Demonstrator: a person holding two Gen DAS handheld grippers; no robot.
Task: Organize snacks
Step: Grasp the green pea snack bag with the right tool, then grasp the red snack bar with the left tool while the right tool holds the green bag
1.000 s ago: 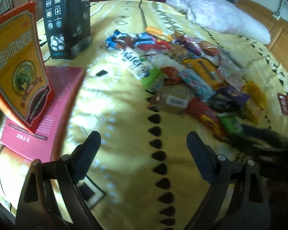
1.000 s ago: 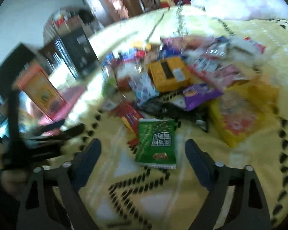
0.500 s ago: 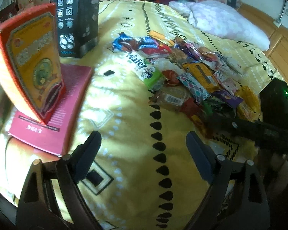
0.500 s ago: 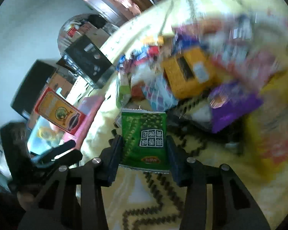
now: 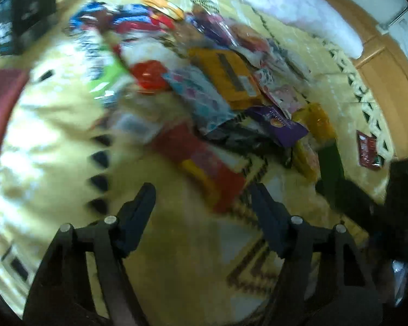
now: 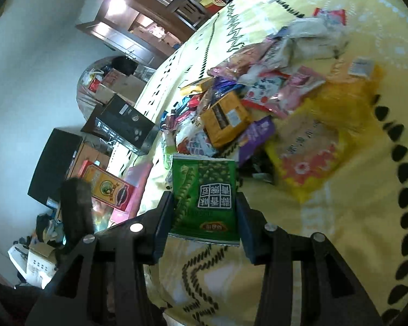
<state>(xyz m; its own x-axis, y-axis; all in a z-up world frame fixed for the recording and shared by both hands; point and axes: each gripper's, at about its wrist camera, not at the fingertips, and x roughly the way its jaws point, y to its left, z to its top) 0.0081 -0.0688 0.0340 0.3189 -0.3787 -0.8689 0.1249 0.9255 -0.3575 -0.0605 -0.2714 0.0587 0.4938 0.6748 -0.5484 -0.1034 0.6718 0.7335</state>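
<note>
A pile of snack packets [image 5: 209, 81] lies on a yellow patterned bedspread [image 5: 54, 141]. My right gripper [image 6: 205, 217] is shut on a green snack packet [image 6: 205, 195] and holds it above the bedspread, in front of the pile [image 6: 244, 103]. My left gripper [image 5: 202, 203] is open and empty, low over the bedspread, with a red and yellow packet [image 5: 204, 168] just beyond its fingertips. The left wrist view is blurred. The green packet shows there at the right [image 5: 330, 160].
A black box [image 6: 119, 122], an orange box [image 6: 106, 187] and a pink box [image 6: 138, 179] stand at the left of the bed. A large yellow packet [image 6: 310, 146] lies right of the pile. A white pillow [image 5: 293, 8] lies at the back. A wooden bed frame [image 5: 389, 65] runs along the right.
My right gripper has closed on the green packet and lifted it off the bedspread. My left gripper has swung right, toward the near end of the pile, staying open.
</note>
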